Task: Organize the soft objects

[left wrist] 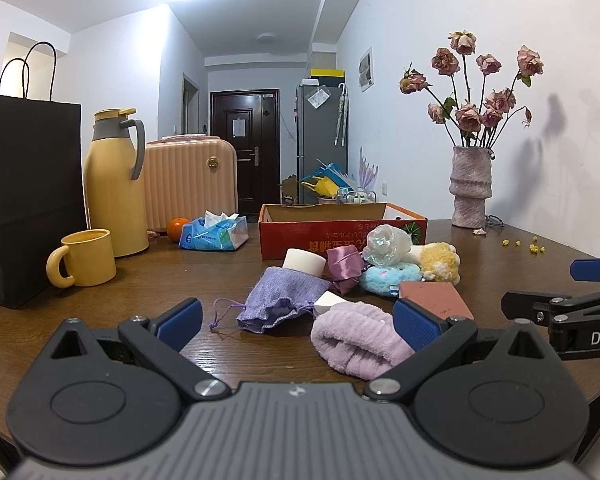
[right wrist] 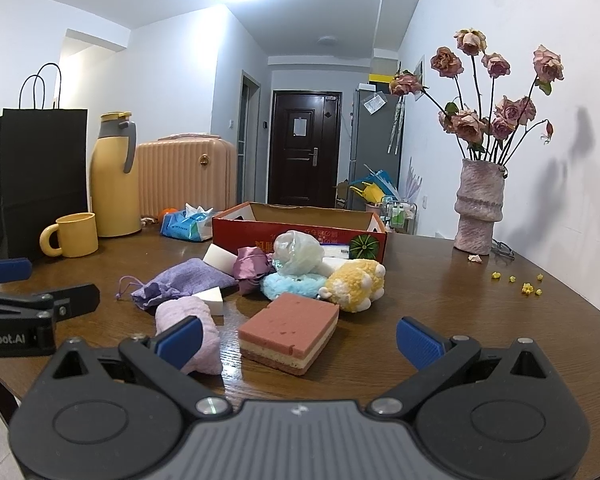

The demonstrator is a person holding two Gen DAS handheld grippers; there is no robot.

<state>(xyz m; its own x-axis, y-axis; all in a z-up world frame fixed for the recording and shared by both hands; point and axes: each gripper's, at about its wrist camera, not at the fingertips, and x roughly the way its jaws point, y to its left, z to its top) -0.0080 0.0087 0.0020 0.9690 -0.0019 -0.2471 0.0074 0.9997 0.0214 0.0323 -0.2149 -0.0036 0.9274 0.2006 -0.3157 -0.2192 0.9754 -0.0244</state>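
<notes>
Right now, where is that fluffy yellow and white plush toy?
The fluffy yellow and white plush toy lies on the dark wooden table, at the right end of the pile, beside the fuzzy light-blue pad and in front of the red cardboard box.

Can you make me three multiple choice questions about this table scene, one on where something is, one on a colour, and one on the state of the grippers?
1. Where does the red cardboard box stand?
A. behind the pile of soft things
B. on the floor
C. inside the black paper bag

2. What colour is the mug?
A. blue
B. yellow
C. white

3. How are the left gripper and right gripper?
A. both open and empty
B. both shut on a sponge
C. left open, right shut on the mug

Answers: 1 A, the box sits on the table just beyond the heap. 2 B, the mug matches the yellow jug beside it. 3 A, each pair of fingers stands wide apart with nothing between them.
</notes>
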